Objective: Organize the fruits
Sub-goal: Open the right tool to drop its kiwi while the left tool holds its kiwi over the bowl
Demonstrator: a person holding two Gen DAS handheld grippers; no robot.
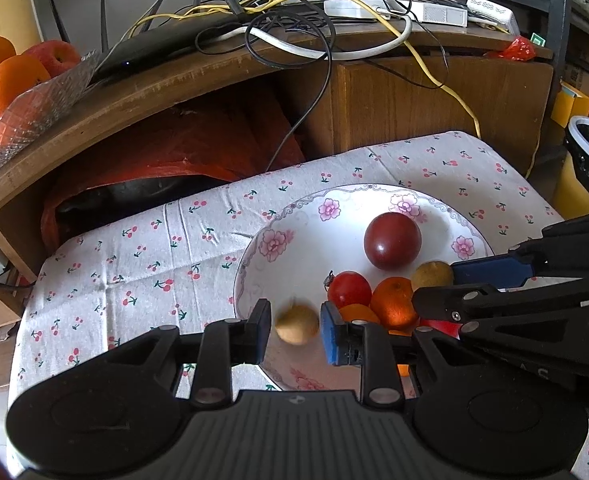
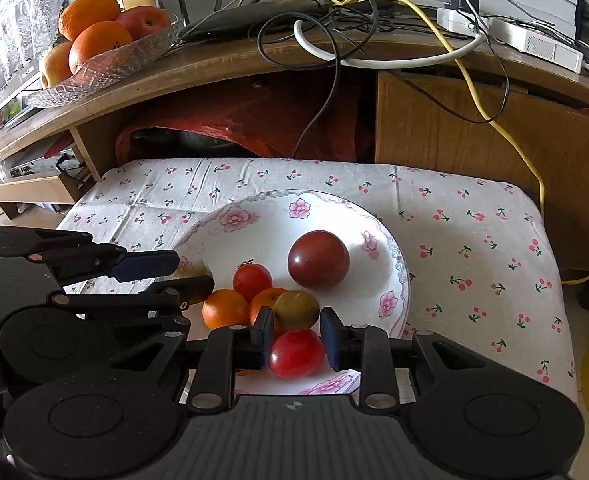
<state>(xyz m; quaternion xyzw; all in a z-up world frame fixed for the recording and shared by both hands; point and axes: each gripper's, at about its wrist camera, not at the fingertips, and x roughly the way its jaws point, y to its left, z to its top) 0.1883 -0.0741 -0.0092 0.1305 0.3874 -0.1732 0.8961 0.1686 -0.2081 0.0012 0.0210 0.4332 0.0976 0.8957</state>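
Two claws work over one floral plate set on a cherry-print cloth covering the tabletop. Left claw: jaws part-open, bracketing a small tan round fruit near the plate's left rim; a gap shows on each side and the fruit is blurred, so contact is not confirmed. Right claw: jaws part-open on either side of a red tomato at the near edge of the plate; whether the pads touch it I cannot tell.

Remaining fruit on the plate: a dark red plum-like fruit standing alone toward the far side, a smaller red tomato, two small oranges, and a brownish-green fruit resting against the cluster, just behind the right claw's tomato.

Judgement: each claw is aligned on an outer piece of the cluster, probably because edge pieces can be taken without disturbing the neighbours. The tight packing means closing on the tomato could nudge the brownish-green fruit.

A glass bowl of larger oranges and apples sits on the wooden shelf behind, well apart.
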